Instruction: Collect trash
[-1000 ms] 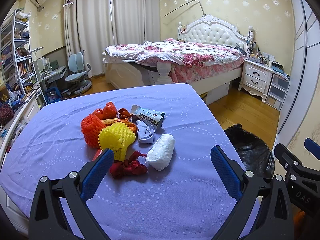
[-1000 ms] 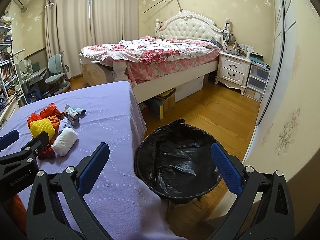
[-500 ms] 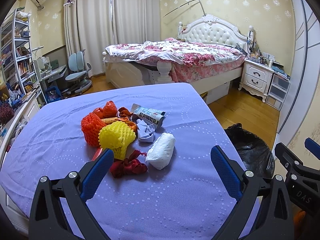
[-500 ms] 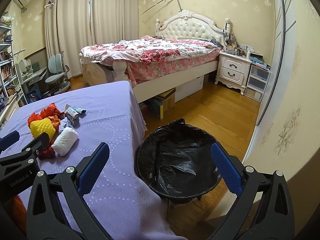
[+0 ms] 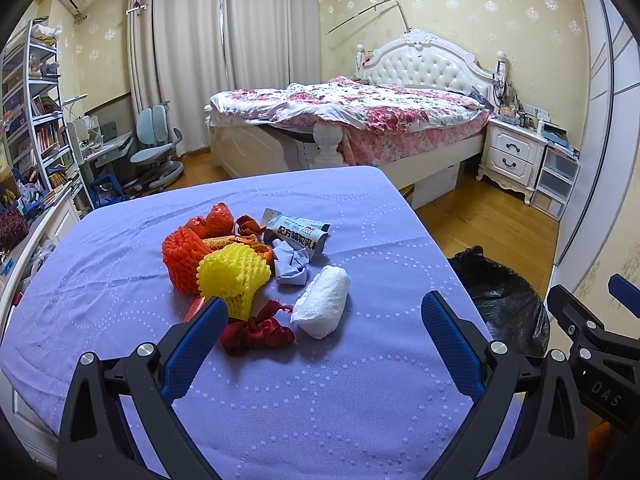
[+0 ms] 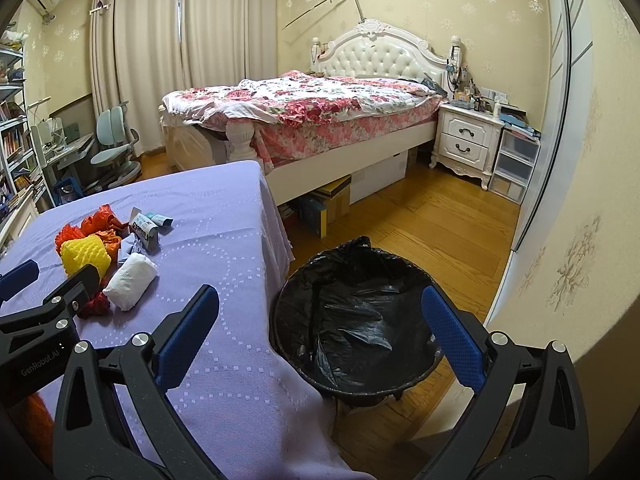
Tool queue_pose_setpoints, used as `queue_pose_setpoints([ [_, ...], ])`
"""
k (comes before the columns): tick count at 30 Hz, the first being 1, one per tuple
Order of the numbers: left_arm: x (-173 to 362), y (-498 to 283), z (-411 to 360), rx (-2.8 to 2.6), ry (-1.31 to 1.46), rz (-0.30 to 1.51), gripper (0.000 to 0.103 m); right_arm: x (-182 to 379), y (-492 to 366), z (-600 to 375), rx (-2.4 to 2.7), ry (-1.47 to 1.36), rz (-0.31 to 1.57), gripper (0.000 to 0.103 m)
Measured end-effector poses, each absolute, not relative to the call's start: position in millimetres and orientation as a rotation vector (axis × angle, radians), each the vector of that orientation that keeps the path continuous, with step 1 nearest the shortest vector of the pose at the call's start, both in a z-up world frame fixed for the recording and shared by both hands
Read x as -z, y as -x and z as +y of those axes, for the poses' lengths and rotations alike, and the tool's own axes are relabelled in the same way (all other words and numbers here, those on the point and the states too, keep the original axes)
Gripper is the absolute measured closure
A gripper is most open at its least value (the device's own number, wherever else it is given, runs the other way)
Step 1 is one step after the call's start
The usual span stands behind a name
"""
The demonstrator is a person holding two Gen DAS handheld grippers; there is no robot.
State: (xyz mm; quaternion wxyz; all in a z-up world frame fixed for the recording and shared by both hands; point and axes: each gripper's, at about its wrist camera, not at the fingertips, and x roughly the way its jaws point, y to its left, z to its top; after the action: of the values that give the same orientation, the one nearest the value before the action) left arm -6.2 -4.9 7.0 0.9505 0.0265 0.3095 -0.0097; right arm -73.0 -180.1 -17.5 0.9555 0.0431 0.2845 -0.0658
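A pile of trash lies on the purple tablecloth (image 5: pixel 320 400): a white paper wad (image 5: pixel 322 306), a yellow foam net (image 5: pixel 234 276), an orange foam net (image 5: pixel 182 254), a red crumpled scrap (image 5: pixel 258 332), a crumpled lilac paper (image 5: pixel 292 266) and a printed wrapper (image 5: pixel 298 234). My left gripper (image 5: pixel 322 340) is open and empty, just short of the pile. My right gripper (image 6: pixel 320 332) is open and empty above the black-lined trash bin (image 6: pixel 356 320), which stands on the floor right of the table. The white wad (image 6: pixel 130 280) and yellow net (image 6: pixel 84 254) also show in the right wrist view.
A bed (image 5: pixel 360 116) with a floral cover stands behind the table. A white nightstand (image 5: pixel 512 156) and plastic drawers (image 5: pixel 556 182) are at the right wall. A desk chair (image 5: pixel 154 152) and bookshelf (image 5: pixel 32 120) are at the left. The floor is wood.
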Motion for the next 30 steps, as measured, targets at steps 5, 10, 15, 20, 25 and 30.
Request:
queue_pose_setpoints([
  [5,-7.3,6.6,-6.0,0.021,-0.054,0.631,0.006,18.3,73.0,-179.9,0.134,-0.087,0.578,0.004],
  [10,-8.2,7.5,-7.6,0.021,-0.055,0.632,0.006,18.1,72.7,-179.7,0.134,-0.088,0.578,0.004],
  [15,-8.0,7.5,-7.6,0.022,-0.055,0.634,0.006,18.4,72.8,-180.4,0.134,-0.089,0.579,0.004],
  [20,-7.8,7.5,-7.6,0.021,-0.056,0.633,0.006,18.1,72.5,-179.9,0.133,-0.088,0.580,0.004],
  [25,-7.9,7.6,-7.9,0.021,-0.056,0.634,0.006,18.0,72.4,-179.7,0.134,-0.087,0.581,0.004],
  [30,-7.6,8.3,-8.3,0.022,-0.056,0.634,0.006,20.7,74.4,-181.3,0.134,-0.088,0.584,0.004],
])
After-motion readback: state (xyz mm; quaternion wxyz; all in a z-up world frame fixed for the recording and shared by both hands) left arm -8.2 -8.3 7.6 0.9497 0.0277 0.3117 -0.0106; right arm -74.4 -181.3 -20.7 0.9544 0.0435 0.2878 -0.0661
